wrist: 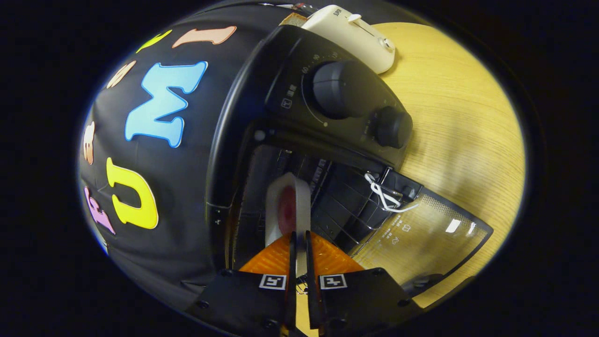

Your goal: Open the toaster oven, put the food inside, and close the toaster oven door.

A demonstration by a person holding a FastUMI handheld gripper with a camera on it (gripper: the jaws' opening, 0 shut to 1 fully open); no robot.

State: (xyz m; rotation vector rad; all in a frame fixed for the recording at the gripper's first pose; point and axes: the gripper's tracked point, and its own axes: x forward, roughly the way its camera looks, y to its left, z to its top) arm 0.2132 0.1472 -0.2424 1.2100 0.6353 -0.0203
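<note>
gripper (pixel 299 238) fingers clamped on the plate (pixel 288 210) of food inside the open toaster oven (pixel 281 117).

Gripper (pixel 299 243): two black housing blocks with small screws, each bearing a square black-and-white marker; thin parallel fingers.

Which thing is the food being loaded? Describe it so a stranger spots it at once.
Find the black toaster oven on the wooden table, its glass door dropped open. The food sits in its mouth, pinched between the gripper fingers: a pale slice with a reddish middle, unlike the dark wire rack beside it.
</note>
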